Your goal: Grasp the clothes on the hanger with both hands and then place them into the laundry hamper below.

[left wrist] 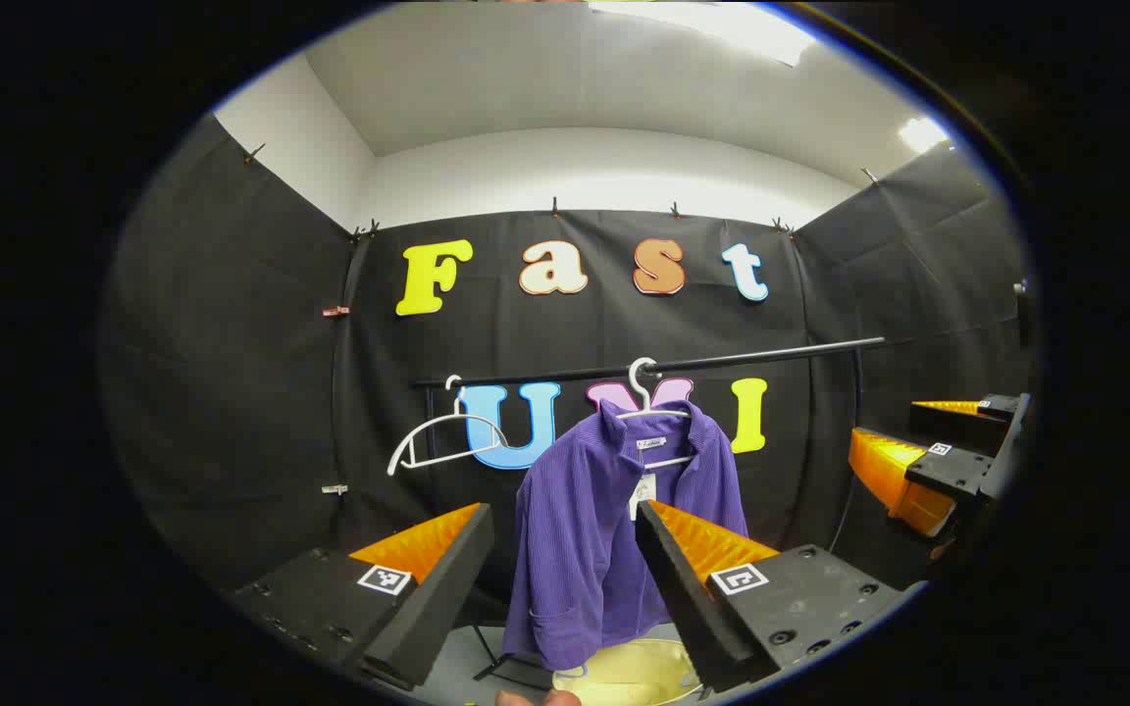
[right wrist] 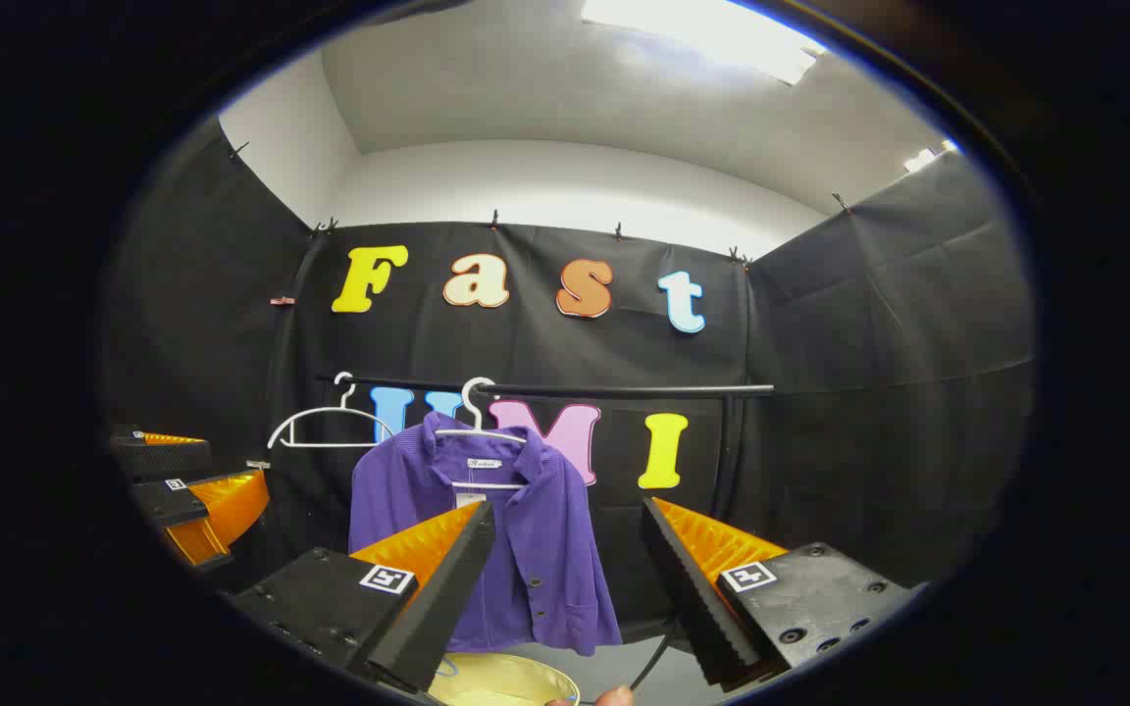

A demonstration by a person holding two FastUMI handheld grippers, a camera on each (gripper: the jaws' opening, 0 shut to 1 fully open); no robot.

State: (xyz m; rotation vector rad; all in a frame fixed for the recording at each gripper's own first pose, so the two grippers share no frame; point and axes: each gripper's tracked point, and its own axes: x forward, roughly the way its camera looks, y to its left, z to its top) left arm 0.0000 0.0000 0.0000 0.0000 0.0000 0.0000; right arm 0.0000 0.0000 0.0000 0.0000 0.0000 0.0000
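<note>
Shirt: a purple ribbed shirt (left wrist: pixel 614 529) with a collar hangs on a white hanger (left wrist: pixel 645 392) from the black rail (left wrist: pixel 663 365). In the right gripper view it hangs open at the front, with buttons down one edge and a white tag at the neck.
Spare hanger: a second white hanger (left wrist: pixel 433 436) hangs bare on the same rail, to the left of the shirt and apart from it.
Hamper: a pale yellow hamper (left wrist: pixel 629 672) sits on the floor under the shirt; only its rim and part of its inside show at the bottom of both views.
Left gripper: the left gripper (left wrist: pixel 565 549) is held in front of the shirt, short of it. Its fingers are spread wide with nothing between them, and the shirt shows through the gap.
Right gripper: the right gripper (right wrist: pixel 570 559) is also wide apart and holds nothing. The shirt lies behind its left finger and to the left of the gap.
Each other's view: the right gripper shows at the right edge of the left gripper view, the left gripper at the left edge of the right gripper view.
Contact: neither gripper touches the shirt.
</note>
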